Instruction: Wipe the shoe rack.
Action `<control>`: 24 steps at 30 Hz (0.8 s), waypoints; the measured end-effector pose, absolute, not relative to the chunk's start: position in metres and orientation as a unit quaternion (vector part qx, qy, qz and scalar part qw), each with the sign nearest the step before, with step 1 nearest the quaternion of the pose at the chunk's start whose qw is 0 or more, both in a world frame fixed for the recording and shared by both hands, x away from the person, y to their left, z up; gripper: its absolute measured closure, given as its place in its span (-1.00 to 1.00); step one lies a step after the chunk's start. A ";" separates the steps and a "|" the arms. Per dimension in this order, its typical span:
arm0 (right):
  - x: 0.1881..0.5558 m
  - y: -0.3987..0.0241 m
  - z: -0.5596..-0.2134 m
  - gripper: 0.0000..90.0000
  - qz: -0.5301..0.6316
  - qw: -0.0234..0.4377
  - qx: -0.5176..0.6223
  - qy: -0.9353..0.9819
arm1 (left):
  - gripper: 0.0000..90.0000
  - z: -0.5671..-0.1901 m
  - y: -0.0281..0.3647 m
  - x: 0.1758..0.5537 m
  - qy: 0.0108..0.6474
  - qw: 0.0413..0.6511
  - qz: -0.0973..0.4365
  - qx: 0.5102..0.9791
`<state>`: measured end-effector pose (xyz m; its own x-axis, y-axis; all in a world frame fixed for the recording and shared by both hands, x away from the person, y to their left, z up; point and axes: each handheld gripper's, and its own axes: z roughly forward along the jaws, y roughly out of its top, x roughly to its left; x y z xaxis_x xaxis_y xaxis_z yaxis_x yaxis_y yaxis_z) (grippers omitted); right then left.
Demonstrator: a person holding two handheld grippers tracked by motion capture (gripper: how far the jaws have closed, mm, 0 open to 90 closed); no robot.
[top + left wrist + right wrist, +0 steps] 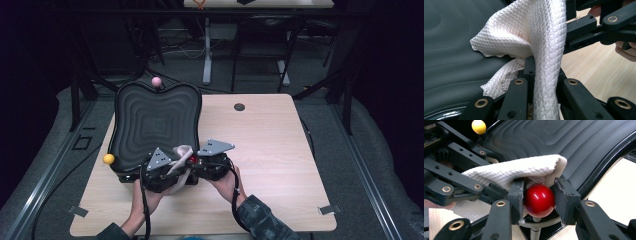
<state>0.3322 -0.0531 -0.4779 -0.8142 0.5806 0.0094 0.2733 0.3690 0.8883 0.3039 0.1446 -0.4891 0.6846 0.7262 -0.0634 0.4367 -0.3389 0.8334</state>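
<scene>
1. A black tray point(152, 117) with stepped concentric ridges stands at the left of the wooden table point(270, 150). Its ridged inside holds only a corner of the white cloth point(181, 152), which drapes over the near rim.
2. A yellow ball point(108, 159) sits on a stalk at the tray's near left corner, and a pink ball point(156, 81) at its far edge.
3. The left gripper point(165, 167), in the person's left hand point(145, 197), is at the tray's near edge. In the left gripper view its jaws are clamped tight on the white cloth point(544, 50), a quilted weave that rises between them and folds over onto the tray.
4. The red ball point(539, 200) stands on a pale stalk at the tray's near rim, under the cloth's fold.
5. The right gripper point(200, 162), held in the right hand point(227, 182), has its pads point(517, 197) pressed on both sides of the red ball, gripping it, with a layer of cloth against the left pad.
6. No brand, label or writing can be read on any of these things.
</scene>
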 end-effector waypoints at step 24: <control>0.331 -0.051 -0.478 0.35 0.487 0.168 0.258 0.817 | 0.85 -0.483 0.177 0.299 0.386 0.422 0.217 0.791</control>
